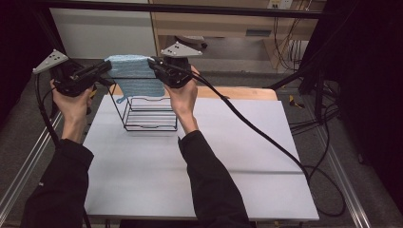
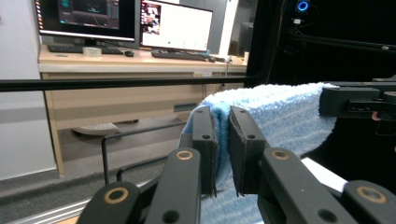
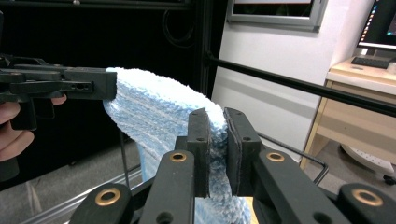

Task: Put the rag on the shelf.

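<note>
Both tools clamped on the blue towel (image 1: 134,76): left tool (image 1: 105,68) and right tool (image 1: 154,66) pinch its top corners, stretched above the wire rack (image 1: 150,114). I judge: lower evenly, centre it over the rack.

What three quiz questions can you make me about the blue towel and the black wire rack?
1. True or false: the left gripper and the right gripper each have their jaws shut on an end of the blue towel.
2. Where is the towel compared with the black wire rack? A) folded flat inside it B) held up above it, hanging down at its back C) lying on the floor
3. Fill in: the rack stands on the white ____.

Key: 1 true. 2 B. 3 table.
</note>
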